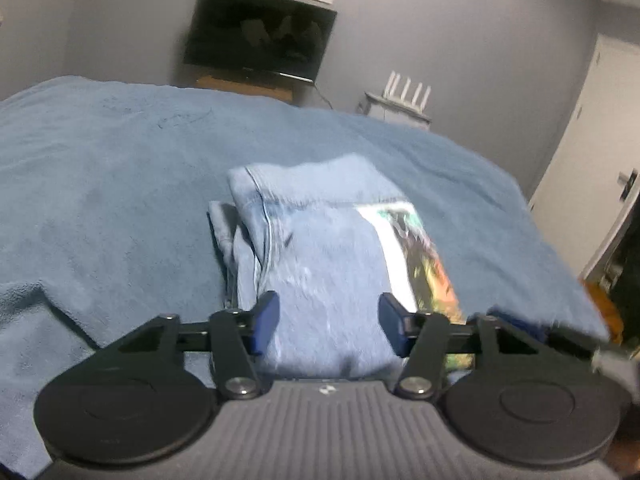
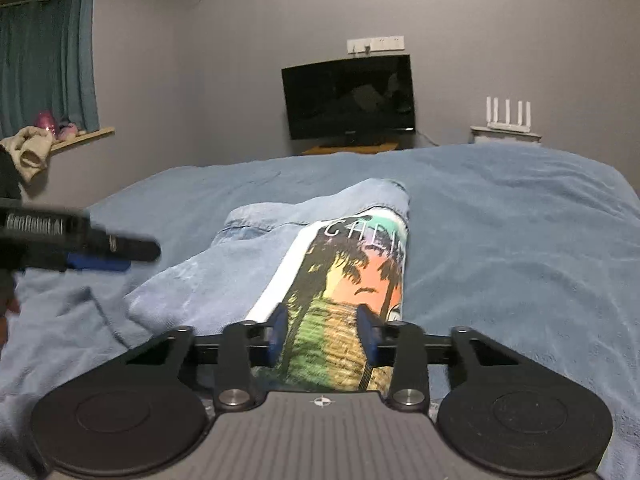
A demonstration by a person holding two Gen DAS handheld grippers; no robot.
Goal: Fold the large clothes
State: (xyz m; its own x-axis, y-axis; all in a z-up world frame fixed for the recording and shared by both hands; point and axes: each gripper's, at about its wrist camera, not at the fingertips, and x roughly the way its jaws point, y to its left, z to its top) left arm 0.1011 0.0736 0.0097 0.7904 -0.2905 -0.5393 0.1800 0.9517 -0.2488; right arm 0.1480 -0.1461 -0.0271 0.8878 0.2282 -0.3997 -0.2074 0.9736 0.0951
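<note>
Nearest me, the left gripper (image 1: pixel 328 320) and the right gripper (image 2: pixel 323 332) both hung with jaws apart and gripping nothing, just above the folded blue T-shirt (image 1: pixel 320 248) with its palm-tree print, which lay on the blue blanket (image 1: pixel 120 184), the dark TV (image 2: pixel 348 96) beyond.

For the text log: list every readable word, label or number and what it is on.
"CHILL", last letters running into the fold: white capitals atop the palm print on the shirt.
White lettering on the left gripper: too blurred to read.
TV, router: no readable text.
</note>
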